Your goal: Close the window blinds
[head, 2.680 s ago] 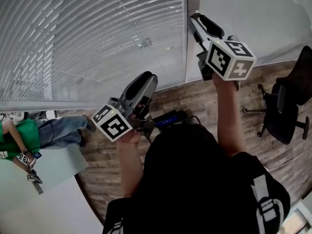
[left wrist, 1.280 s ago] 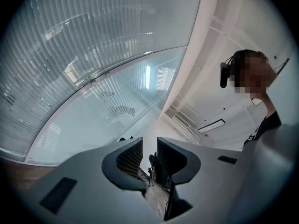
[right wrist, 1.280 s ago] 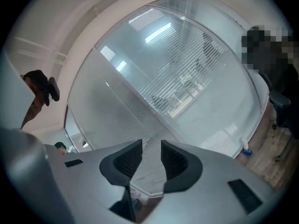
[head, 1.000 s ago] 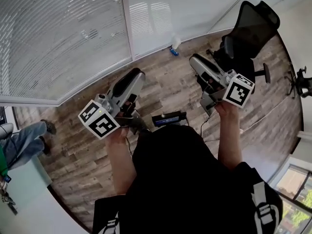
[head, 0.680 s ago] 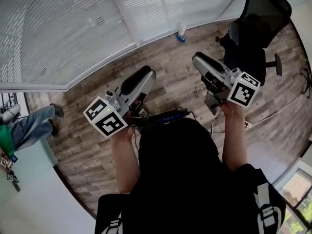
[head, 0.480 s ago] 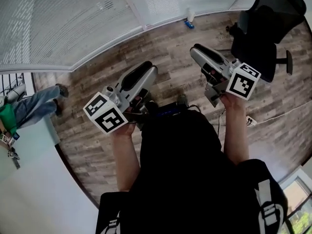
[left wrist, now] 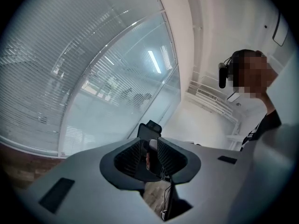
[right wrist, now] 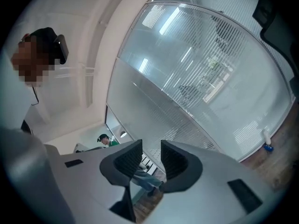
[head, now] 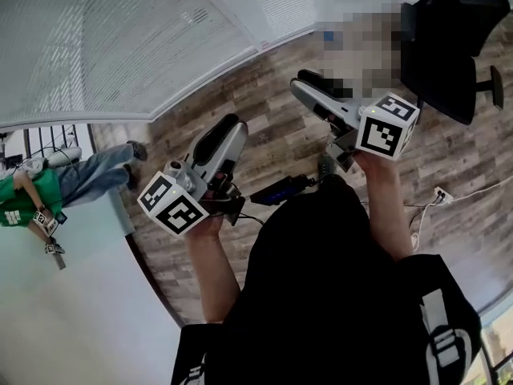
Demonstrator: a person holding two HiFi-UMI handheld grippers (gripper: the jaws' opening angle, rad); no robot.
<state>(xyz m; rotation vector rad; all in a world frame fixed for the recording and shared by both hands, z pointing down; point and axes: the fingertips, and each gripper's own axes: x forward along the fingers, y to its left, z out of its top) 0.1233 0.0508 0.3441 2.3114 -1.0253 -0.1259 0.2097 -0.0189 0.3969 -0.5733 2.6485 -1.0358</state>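
Observation:
The slatted window blinds (head: 104, 46) fill the upper left of the head view, with the slats lying close. They also show in the left gripper view (left wrist: 56, 69) and in the right gripper view (right wrist: 210, 64). My left gripper (head: 232, 127) is held over the wooden floor, well back from the window. Its jaws (left wrist: 153, 148) stand a narrow gap apart, and only far-off room shows between them. Farther right, my right gripper (head: 303, 83) also hangs clear of the blinds. It is open with nothing between its jaws (right wrist: 152, 155).
A black office chair (head: 453, 46) stands at the upper right. A person in a green top (head: 32, 203) is at the left beside a pale partition (head: 80, 311). A cable (head: 473, 192) lies on the floor at the right.
My right gripper has come down from the blinds' right edge. Both grippers have drawn back from the window. The view has swung, so the blinds sit farther left and the person in green shows more.

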